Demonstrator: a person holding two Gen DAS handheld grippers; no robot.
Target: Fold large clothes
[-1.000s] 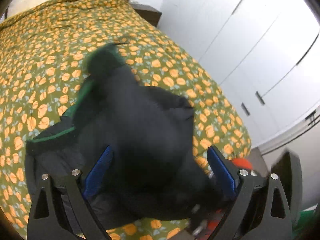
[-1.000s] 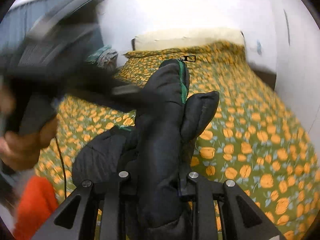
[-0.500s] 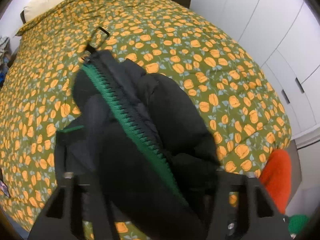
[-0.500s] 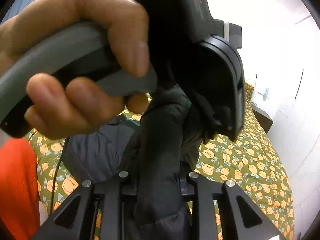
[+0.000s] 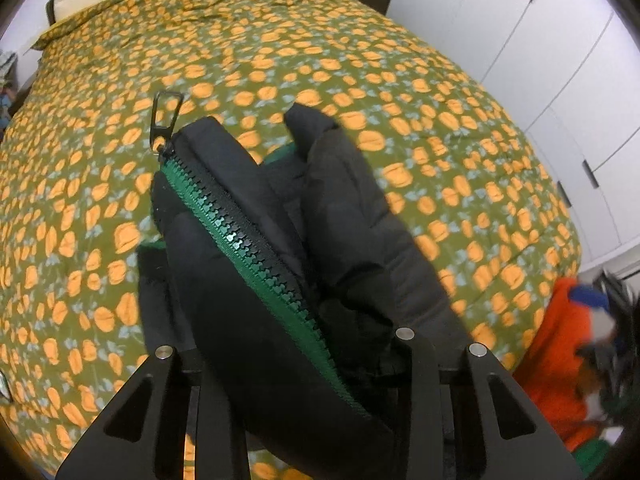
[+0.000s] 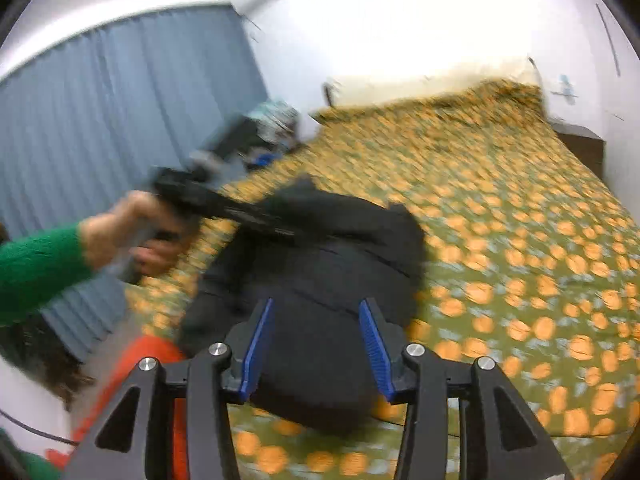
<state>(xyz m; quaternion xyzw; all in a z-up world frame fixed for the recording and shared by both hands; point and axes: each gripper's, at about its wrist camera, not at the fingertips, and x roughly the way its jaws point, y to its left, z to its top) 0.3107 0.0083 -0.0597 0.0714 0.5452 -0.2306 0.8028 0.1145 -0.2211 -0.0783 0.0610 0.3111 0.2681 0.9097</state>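
- While the left gripper (image 5: 296,364) clamps a thick fold of the black puffer jacket (image 5: 280,248), its jaws have just been closing and the padded cloth fills the whole gap between the fingers
- Between those fingers a green zipper (image 5: 256,256) runs along the ridge of the fold, slanting from low near the right finger to up and away on the left
- At the far end of the zipper, well beyond the fingertips, a dark metal pull tab (image 5: 165,116) stands upright
- Beyond and to both sides of the left fingers lies the green bedspread (image 5: 400,80), printed with orange flowers
- Off to the right of the left fingers, at the bed's edge, an orange garment (image 5: 560,340) shows, blurred
- In the right wrist view the right gripper (image 6: 316,354) stands parted, its jaws have just been opening, and the blue pads (image 6: 258,348) press on nothing
- The jacket lies heaped on the bedspread beneath and ahead of the right fingers, dark cloth seen in the gap between them but not pinched
- Ahead and left of the right fingers, a hand (image 6: 132,236) in a green sleeve (image 6: 38,264) holds the left gripper's handle, whose tip reaches the jacket's far side; the view is blurred there
- A blue curtain (image 6: 120,128) hangs far to the left
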